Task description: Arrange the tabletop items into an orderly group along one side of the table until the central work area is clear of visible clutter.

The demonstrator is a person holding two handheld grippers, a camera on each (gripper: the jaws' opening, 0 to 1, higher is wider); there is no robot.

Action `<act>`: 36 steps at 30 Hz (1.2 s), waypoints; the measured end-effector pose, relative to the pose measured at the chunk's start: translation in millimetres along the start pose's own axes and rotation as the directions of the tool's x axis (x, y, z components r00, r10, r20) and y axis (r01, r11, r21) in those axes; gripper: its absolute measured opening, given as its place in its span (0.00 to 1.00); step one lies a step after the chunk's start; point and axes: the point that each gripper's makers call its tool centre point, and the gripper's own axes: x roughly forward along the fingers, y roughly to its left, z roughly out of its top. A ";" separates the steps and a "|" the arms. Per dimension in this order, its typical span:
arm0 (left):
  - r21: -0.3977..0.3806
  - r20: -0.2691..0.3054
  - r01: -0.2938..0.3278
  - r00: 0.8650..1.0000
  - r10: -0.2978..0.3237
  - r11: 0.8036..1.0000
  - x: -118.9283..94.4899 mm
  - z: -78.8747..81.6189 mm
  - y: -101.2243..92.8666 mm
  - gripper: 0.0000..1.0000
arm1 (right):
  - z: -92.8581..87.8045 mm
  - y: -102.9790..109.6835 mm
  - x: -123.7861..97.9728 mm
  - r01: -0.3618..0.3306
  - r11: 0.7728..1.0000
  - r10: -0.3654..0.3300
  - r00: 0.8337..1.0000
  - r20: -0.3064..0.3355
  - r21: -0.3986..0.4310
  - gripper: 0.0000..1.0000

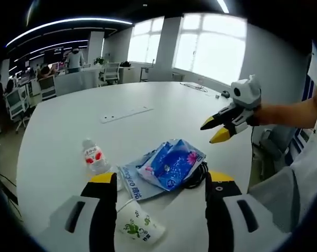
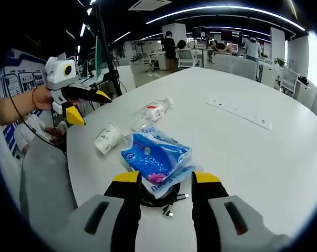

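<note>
Both grippers hang above the white tabletop (image 2: 263, 157) with nothing in them, so this looks like the approach before a pick-up, with the sorting barely begun. The landmark is the blue tissue pack (image 2: 155, 156) near the tabletop's edge: a paper cup (image 2: 106, 138) lies on its side just beside it, a small plastic bottle (image 2: 150, 111) lies down just beyond it, and a coiled black cable (image 2: 161, 199) pokes out from under it. The right gripper (image 2: 161, 181) has its jaws spread, poised over the near end of the tissue pack and the cable. The left gripper (image 1: 161, 181) is spread too, with the cup between its jaws but seemingly not touched. The likely next move is to lower and close on one item. How much cable lies under the pack is hidden, and the print on the flat packet beneath it is hard to read.
</note>
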 end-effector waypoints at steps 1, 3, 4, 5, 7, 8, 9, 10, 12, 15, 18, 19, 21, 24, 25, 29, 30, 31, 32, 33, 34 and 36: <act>0.000 -0.002 0.001 1.000 -0.001 1.000 1.2 -0.2 -0.1 0.68 | 0.0 -0.2 0.5 0.000 1.000 0.000 1.000 0.000 0.001 0.36; -0.002 -0.006 0.003 1.000 -0.003 1.000 4.1 -1.1 0.1 0.67 | -0.4 -1.0 3.0 0.001 1.000 -0.001 1.000 -0.005 0.001 0.35; -0.005 -0.007 0.005 1.000 -0.005 1.000 5.5 -1.2 0.3 0.67 | -0.2 -1.1 3.6 0.001 1.000 -0.001 1.000 -0.005 0.001 0.35; -0.008 -0.009 0.005 1.000 -0.005 1.000 6.5 -1.3 0.5 0.66 | 0.2 -1.1 4.8 -0.001 1.000 0.001 1.000 -0.005 0.003 0.35; -0.014 -0.013 0.005 1.000 -0.005 1.000 9.1 -1.9 1.3 0.64 | 0.7 -1.0 6.3 -0.003 1.000 0.003 1.000 -0.004 0.002 0.35; -0.021 -0.015 0.006 1.000 -0.007 1.000 10.6 -1.7 1.0 0.64 | 1.3 -0.7 7.1 -0.004 1.000 0.004 1.000 -0.002 0.003 0.35; -0.026 -0.015 0.008 1.000 -0.008 1.000 11.4 -1.4 0.5 0.64 | 1.3 -0.9 8.9 -0.005 1.000 0.005 1.000 -0.004 0.005 0.34; -0.031 -0.013 0.011 1.000 -0.012 0.999 12.4 -1.0 0.1 0.64 | 1.2 -1.0 9.9 -0.005 1.000 0.005 1.000 -0.006 0.004 0.34; -0.039 -0.018 0.020 1.000 -0.020 0.999 15.8 -1.9 -0.9 0.65 | 0.9 -1.6 12.4 -0.006 1.000 0.006 1.000 -0.008 0.004 0.33; -0.030 -0.034 0.022 0.999 -0.023 0.999 20.8 -4.6 -2.1 0.63 | 0.8 -0.9 16.2 -0.011 1.000 0.011 1.000 -0.011 0.004 0.33; -0.033 -0.042 0.023 0.999 -0.025 0.999 23.6 -5.6 -2.1 0.60 | 0.6 -1.2 18.9 -0.014 1.000 0.014 1.000 -0.013 0.005 0.32; -0.037 -0.043 0.027 0.999 -0.028 0.999 24.7 -5.9 -2.6 0.60 | 0.6 -1.3 19.6 -0.015 1.000 0.015 1.000 -0.013 0.006 0.31; -0.039 -0.049 0.025 0.998 -0.027 0.999 26.8 -7.2 -2.2 0.58 | 0.2 -1.4 20.9 -0.015 1.000 0.015 1.000 -0.015 0.005 0.31; -0.044 -0.055 0.021 0.998 -0.023 0.999 30.0 -9.0 -0.8 0.55 | -0.7 -1.9 23.9 -0.017 1.000 0.018 1.000 -0.018 0.006 0.29; -0.044 -0.061 0.016 0.998 -0.018 0.999 30.9 -10.3 0.4 0.53 | -1.0 -1.9 25.1 -0.019 1.000 0.019 1.000 -0.019 0.008 0.28; -0.050 -0.074 0.011 0.997 -0.015 0.999 35.7 -14.3 2.0 0.51 | -1.5 -1.9 29.2 -0.022 1.000 0.022 1.000 -0.022 0.011 0.28; -0.053 -0.077 0.011 0.997 -0.015 0.999 36.9 -14.8 2.0 0.50 | -1.6 -1.8 30.1 -0.021 1.000 0.022 0.999 -0.024 0.010 0.27; -0.053 -0.079 0.010 0.997 -0.015 0.999 37.9 -15.2 1.9 0.49 | -1.7 -1.9 30.7 -0.021 1.000 0.021 0.999 -0.025 0.009 0.27; -0.051 -0.088 0.007 0.996 -0.012 0.999 39.5 -16.6 2.1 0.48 | -1.7 -2.1 32.0 -0.023 1.000 0.023 0.999 -0.026 0.011 0.27; -0.049 -0.097 0.003 0.995 -0.008 0.999 41.4 -18.3 2.9 0.47 | -1.7 -2.3 32.8 -0.023 1.000 0.024 0.999 -0.026 0.013 0.27; -0.047 -0.103 0.001 0.995 -0.006 0.999 42.4 -19.3 3.2 0.45 | -2.0 -2.8 33.9 -0.023 1.000 0.023 0.999 -0.028 0.012 0.26; -0.044 -0.120 -0.005 0.993 0.000 0.999 45.2 -22.4 4.1 0.42 | -2.5 -3.7 35.7 -0.023 1.000 0.024 0.999 -0.030 0.013 0.26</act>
